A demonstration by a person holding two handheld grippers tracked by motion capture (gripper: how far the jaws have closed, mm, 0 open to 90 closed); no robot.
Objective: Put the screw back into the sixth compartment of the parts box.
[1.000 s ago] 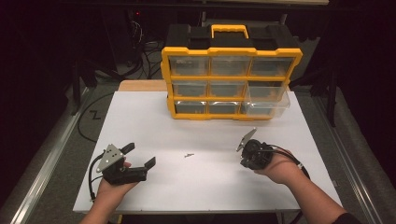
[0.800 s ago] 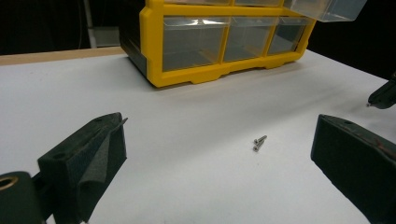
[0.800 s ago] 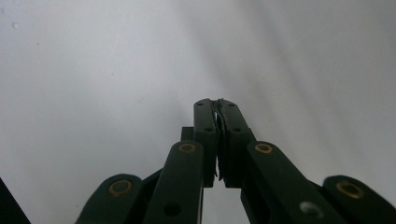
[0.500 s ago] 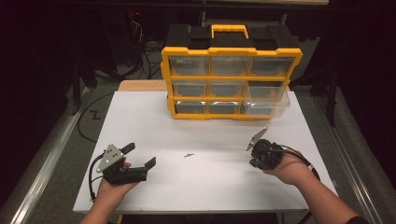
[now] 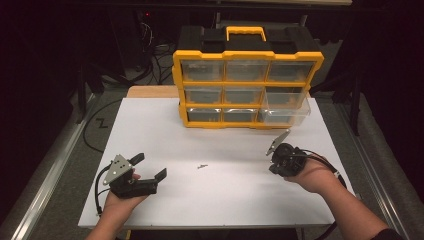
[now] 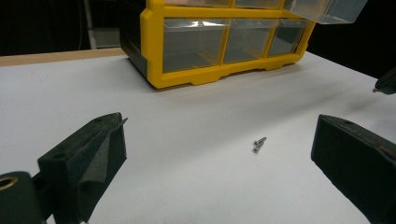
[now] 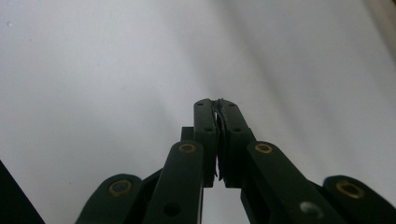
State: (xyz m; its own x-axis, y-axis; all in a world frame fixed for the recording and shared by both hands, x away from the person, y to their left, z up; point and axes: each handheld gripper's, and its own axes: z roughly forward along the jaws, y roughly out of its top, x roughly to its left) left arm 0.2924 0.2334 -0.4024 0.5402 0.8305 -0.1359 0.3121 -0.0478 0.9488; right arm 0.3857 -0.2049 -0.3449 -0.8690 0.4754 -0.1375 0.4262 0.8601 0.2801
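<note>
1. Screws [image 5: 202, 166] lie on the white table [image 5: 150, 130], two small ones side by side and touching, roughly midway between the two grippers and well in front of the drawer cabinet [image 5: 247, 82].
2. In the left gripper view the same screws [image 6: 259, 144] sit on the bare tabletop ahead of the jaws, nearer the right-hand jaw than the other, touching neither.
3. Left gripper [image 5: 150, 167] rests low over the near left part of the table, held in the person's left hand [image 5: 117, 202]. Its jaws stand wide apart with nothing between them.
4. Right gripper [image 5: 276, 150] is held in the right hand [image 5: 312, 175] over the near right part of the table, its grey plate tilted up toward the cabinet. In the right gripper view [image 7: 218, 105] its jaws are pressed together pad to pad, and nothing can be seen between them.
5. Cabinet: yellow frame, black top with a yellow handle, three rows of clear drawers. It stands at the far middle of the table.
6. One clear drawer [image 5: 285, 105] at the cabinet's lower right is pulled out, well apart from the screws.
</note>
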